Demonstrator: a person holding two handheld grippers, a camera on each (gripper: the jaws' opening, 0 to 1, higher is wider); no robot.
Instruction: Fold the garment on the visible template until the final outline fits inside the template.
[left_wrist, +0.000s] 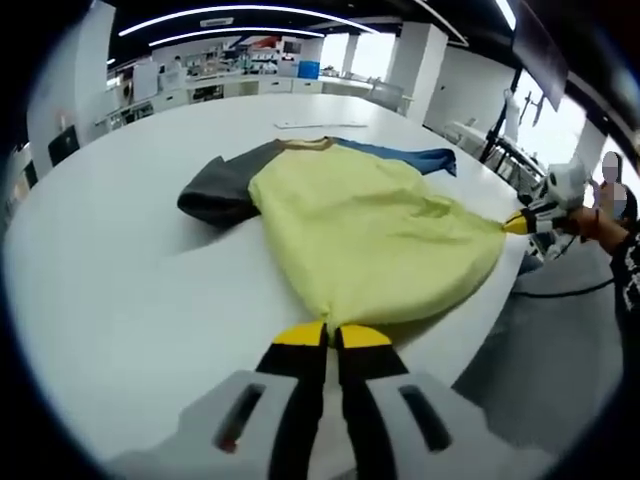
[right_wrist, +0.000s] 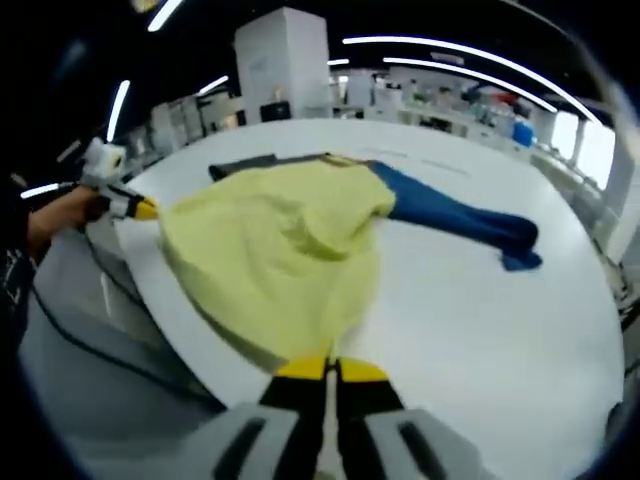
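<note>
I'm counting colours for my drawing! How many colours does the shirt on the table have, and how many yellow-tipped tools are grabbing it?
Yellow body: 1
Grey sleeve: 1
Blue sleeve: 1
Shirt colours total: 3
Tools pinching the hem: 2, the left tool and the right tool

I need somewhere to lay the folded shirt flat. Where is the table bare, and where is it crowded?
Bare white table lies beside the grey sleeve, and more beyond the blue sleeve toward the far rim. The near edge is crowded: the yellow shirt body hangs over it, pinched by the left tongs and right tongs.
</note>
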